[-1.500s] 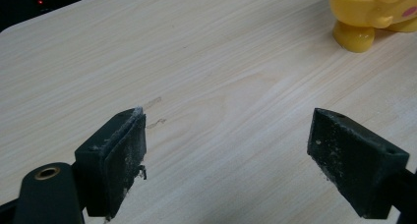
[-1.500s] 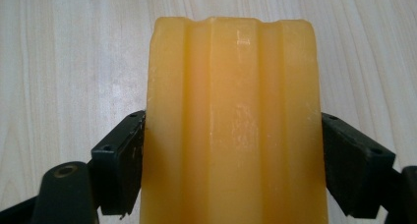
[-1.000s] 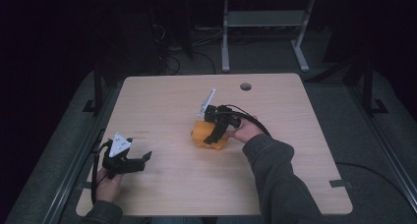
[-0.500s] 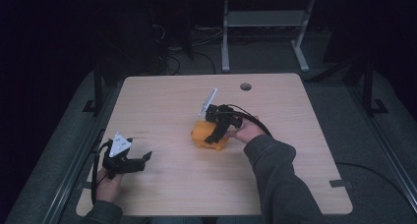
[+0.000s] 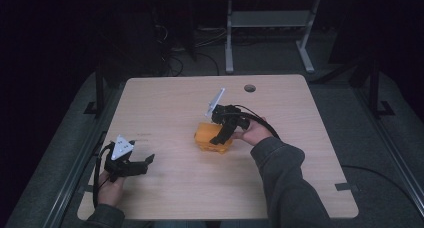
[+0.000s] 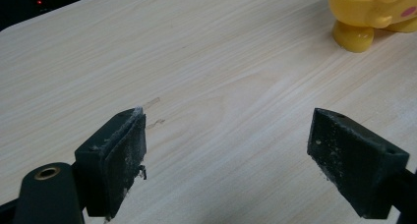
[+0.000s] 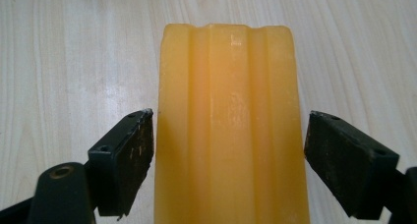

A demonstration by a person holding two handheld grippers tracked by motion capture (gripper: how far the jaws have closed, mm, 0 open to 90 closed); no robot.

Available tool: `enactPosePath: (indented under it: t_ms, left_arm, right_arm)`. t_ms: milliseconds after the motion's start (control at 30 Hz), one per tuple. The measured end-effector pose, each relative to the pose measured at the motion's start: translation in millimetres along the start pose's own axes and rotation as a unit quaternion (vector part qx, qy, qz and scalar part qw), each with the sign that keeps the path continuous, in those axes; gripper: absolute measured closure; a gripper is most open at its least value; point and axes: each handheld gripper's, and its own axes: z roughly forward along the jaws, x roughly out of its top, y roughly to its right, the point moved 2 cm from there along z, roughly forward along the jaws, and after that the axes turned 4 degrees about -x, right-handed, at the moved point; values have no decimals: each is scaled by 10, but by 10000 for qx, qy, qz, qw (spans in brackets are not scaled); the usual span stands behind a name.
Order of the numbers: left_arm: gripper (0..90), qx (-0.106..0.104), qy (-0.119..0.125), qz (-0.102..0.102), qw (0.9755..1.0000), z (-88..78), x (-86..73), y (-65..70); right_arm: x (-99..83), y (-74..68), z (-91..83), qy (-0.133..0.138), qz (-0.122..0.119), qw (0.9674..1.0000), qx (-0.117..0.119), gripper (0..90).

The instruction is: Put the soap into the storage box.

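Your right gripper [image 7: 228,160] has its jaws open astride the ribbed yellow plastic toy [image 7: 230,126] mid-tabletop [image 5: 165,103], neither pad touching, so an off-centre squeeze could skid it aside; your left gripper [image 6: 241,160] idles open.

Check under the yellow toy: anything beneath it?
Yellow toy sits on the bare wooden table; the right gripper straddles it, jaws open. Its underside is hidden.

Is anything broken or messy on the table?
Nothing looks broken or spilled. The yellow toy sits on the table, with the right gripper open around it, jaws not touching. The left gripper is open over bare wood. Its pads look dusty and worn, and that's all.
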Motion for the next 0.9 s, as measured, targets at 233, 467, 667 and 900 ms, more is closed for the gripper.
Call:
enactPosePath:
  t_ms: [233,467,667,900]
  left_arm:
    - [141,0,18,-7,10000,3,1,3]
    - [141,-2,27,-6,10000,7,2,8]
    - [141,0,21,-4,10000,8,1,8]
    - [141,2,15,5,10000,7,1,8]
  right_arm:
    - [-21,-6,-99,67,19,10000,-40,192]
    - [-61,-6,-172,97,40,9999,-112,196]
    - [-107,-5,-219,112,88,9998,-160,200]
    - [-151,-4,-273,139,141,9996,-205,203]
